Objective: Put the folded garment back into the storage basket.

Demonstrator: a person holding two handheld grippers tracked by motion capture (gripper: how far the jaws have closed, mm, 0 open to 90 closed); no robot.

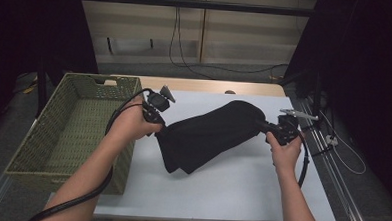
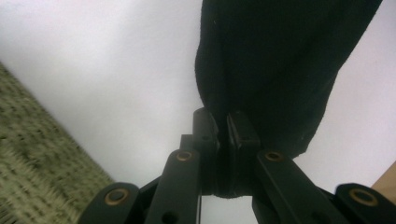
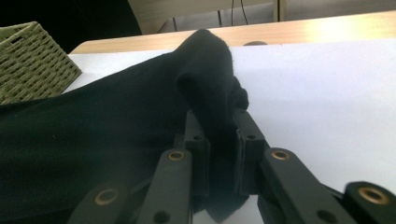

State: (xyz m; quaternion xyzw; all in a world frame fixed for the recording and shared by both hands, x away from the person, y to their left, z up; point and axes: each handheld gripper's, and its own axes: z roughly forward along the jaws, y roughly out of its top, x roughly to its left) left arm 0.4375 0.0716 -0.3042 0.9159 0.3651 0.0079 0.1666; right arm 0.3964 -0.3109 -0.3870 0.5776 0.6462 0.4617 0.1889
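Note:
A black cloth (image 1: pixel 208 136) hangs stretched between my two grippers above the white table top (image 1: pixel 230 192), its lower fold drooping toward the table. My left gripper (image 1: pixel 158 125) is shut on the cloth's left edge, beside the basket. In the left gripper view the black cloth (image 2: pixel 271 60) is pinched between the pads, with my left gripper (image 2: pixel 223 123) closed tight on it. My right gripper (image 1: pixel 264 125) is shut on the cloth's right end. The right gripper view has the black cloth (image 3: pixel 116 126) bunched between the jaws of my right gripper (image 3: pixel 218 116).
A woven green basket (image 1: pixel 29 148) stands at the left edge of the table, open on top. A wooden strip (image 1: pixel 210 86) runs along the table's far edge. Metal stands and cables (image 1: pixel 323 136) sit off the right side.

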